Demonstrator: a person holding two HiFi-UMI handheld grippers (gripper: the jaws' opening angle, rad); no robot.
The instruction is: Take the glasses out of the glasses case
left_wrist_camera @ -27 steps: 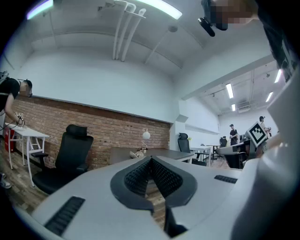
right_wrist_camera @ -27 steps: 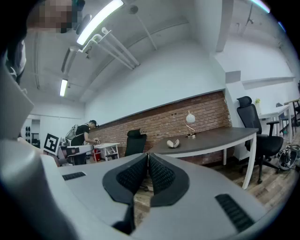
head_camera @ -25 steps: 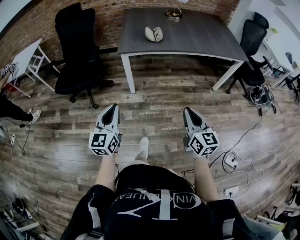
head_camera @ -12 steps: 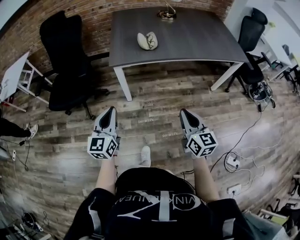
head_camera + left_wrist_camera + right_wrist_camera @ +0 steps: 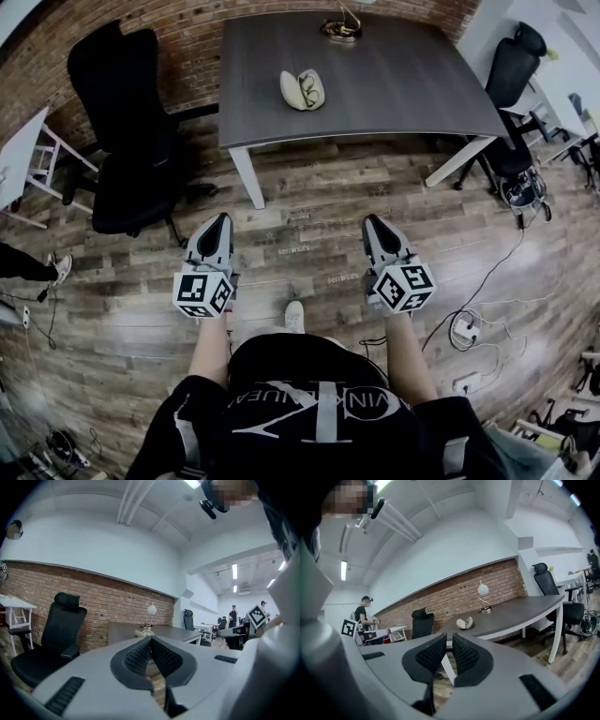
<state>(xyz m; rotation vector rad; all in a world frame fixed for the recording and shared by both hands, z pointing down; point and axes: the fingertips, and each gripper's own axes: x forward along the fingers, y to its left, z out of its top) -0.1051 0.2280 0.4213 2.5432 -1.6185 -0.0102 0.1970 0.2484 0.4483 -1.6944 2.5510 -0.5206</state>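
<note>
Two grey hand-held grippers point up the frame above the brown wood-plank floor (image 5: 309,192): the left gripper (image 5: 222,218) sits left of centre and the right gripper (image 5: 371,219) right of centre. Both have their jaws drawn together with nothing between them; the right shows only a thin slit. At top centre the cream oval glasses case (image 5: 302,89) lies hinged open on the dark grey rectangular table (image 5: 403,80), well apart from both grippers. Something dark lies inside it, too small to make out.
</note>
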